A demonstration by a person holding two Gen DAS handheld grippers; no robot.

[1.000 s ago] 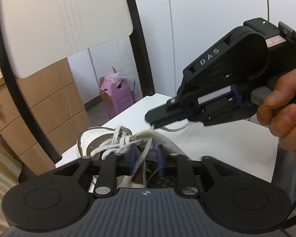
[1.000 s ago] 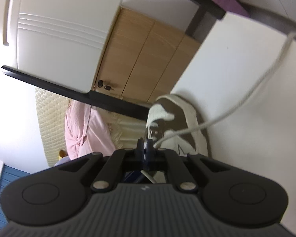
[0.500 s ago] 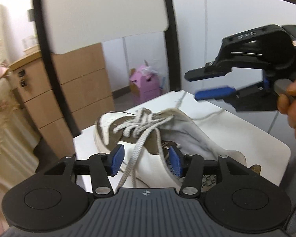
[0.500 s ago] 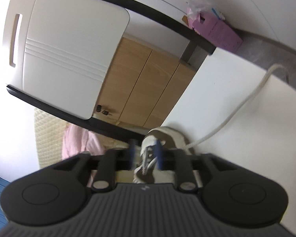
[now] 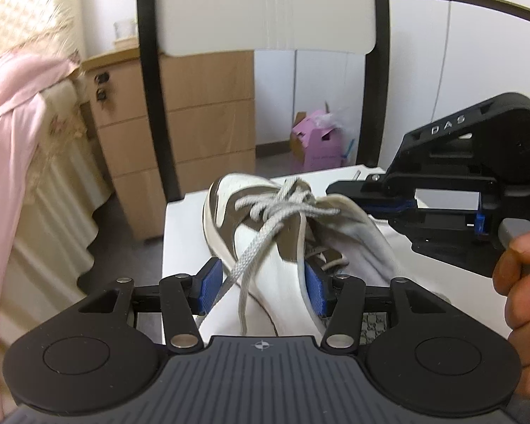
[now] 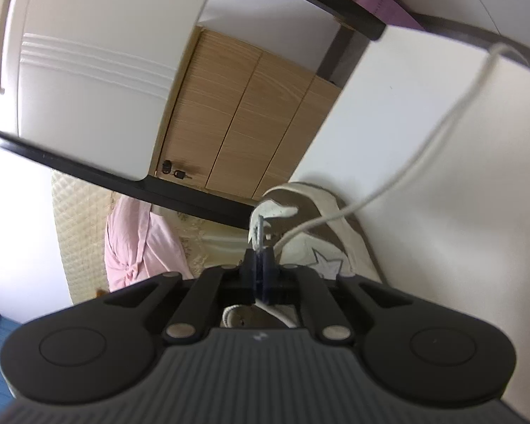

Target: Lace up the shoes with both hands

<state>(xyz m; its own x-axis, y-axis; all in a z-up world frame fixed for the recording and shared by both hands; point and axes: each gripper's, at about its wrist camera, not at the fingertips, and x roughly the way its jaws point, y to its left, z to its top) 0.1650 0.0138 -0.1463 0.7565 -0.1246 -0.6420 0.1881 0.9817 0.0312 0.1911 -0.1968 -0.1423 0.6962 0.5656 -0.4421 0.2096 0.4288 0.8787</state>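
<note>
a: where's the shoe (image 5: 265, 233)?

b: on the white table (image 5: 180, 233), toe toward the far edge, close to the left edge.

a: and the left gripper (image 5: 263, 284)?

b: its blue pads (image 5: 210, 282) stand apart on either side of the shoe's heel end, not pressing it. a loose grey lace (image 5: 254, 254) hangs down between them.

a: the right gripper (image 6: 261, 266)?

b: fingers together. they have just closed, and they're clamped on a lace end beside the tongue. a second white lace (image 6: 420, 152) runs off across the table toward its far edge.

a: who holds it?

b: a hand (image 5: 523, 282) wraps the handle at the right.
</note>
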